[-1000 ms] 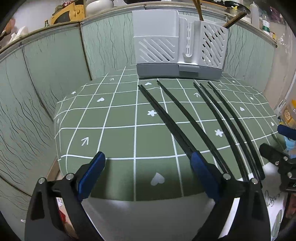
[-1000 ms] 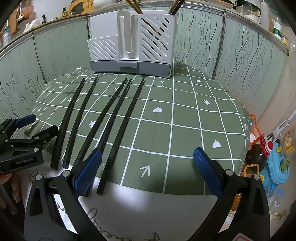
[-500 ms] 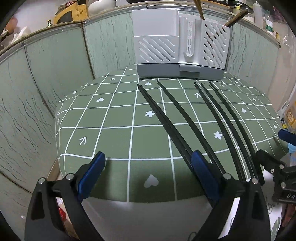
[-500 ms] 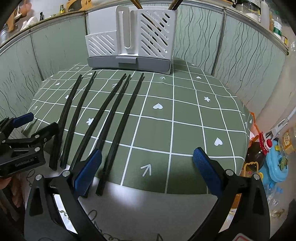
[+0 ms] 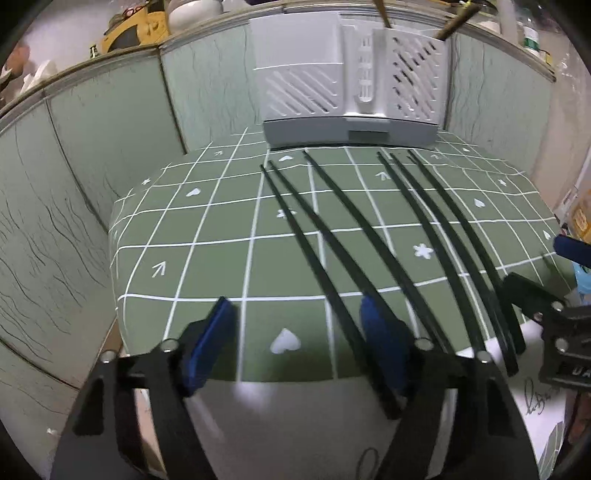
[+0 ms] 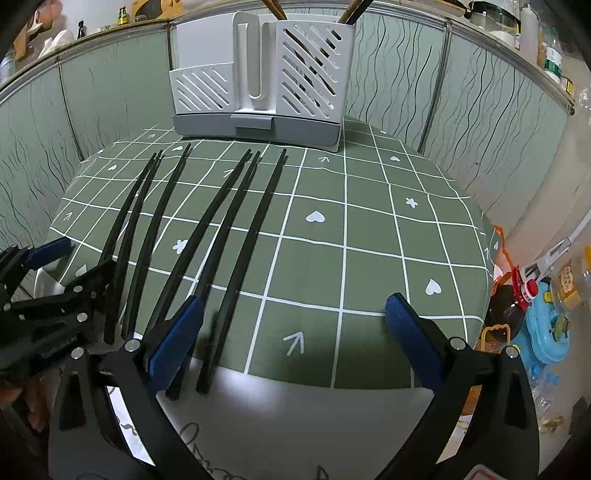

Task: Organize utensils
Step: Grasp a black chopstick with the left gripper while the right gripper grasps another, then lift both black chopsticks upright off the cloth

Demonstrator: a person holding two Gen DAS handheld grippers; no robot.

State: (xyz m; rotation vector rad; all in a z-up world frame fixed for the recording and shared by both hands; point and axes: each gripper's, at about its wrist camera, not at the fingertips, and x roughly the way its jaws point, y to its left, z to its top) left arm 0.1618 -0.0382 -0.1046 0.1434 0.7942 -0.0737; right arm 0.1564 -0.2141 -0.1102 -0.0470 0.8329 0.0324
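Several long black chopsticks [image 5: 347, 229] lie side by side on the green checked cloth [image 5: 207, 258], pointing at a white slotted utensil holder [image 5: 351, 92] at the back. They also show in the right wrist view [image 6: 218, 236], with the holder [image 6: 262, 88] behind. My left gripper [image 5: 299, 332] is open and empty over the near cloth edge, its right finger beside the leftmost chopsticks. My right gripper [image 6: 295, 325] is open and empty, its left finger [image 6: 177, 339] over the near ends of the right-hand chopsticks.
Brown utensil handles [image 6: 354, 11] stick out of the holder. Green patterned panels [image 5: 74, 177] wall the table at the back and left. A dark bottle [image 6: 509, 306] and a blue toy [image 6: 546, 325] sit off the table's right edge. White paper [image 6: 280, 424] covers the near table.
Both grippers have moved forward and lower toward the chopsticks' near ends. The left gripper's fingers have come somewhat closer together. The chopsticks have not moved.
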